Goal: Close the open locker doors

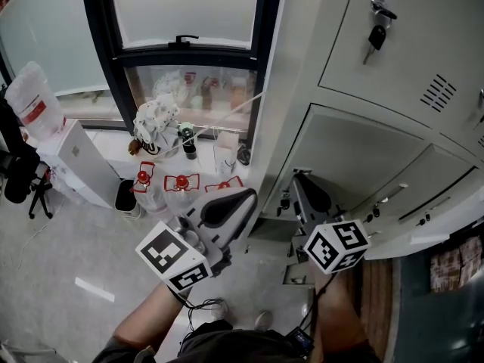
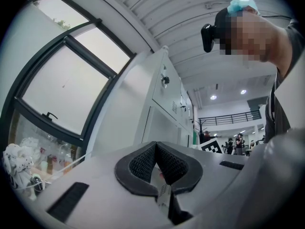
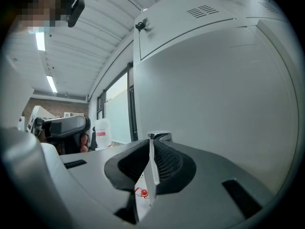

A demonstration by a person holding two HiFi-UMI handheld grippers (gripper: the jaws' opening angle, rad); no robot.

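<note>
Right gripper view shows the right gripper pinched on the upright free edge of the open locker door, which sits low in the bank and is swung outward. The left gripper is closed on nothing, just beside it.

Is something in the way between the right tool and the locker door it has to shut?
No, nothing visible is in the way. The right tool points at the edge of the grey locker door from close by. The bottles stand well off to the left, under the window.
</note>
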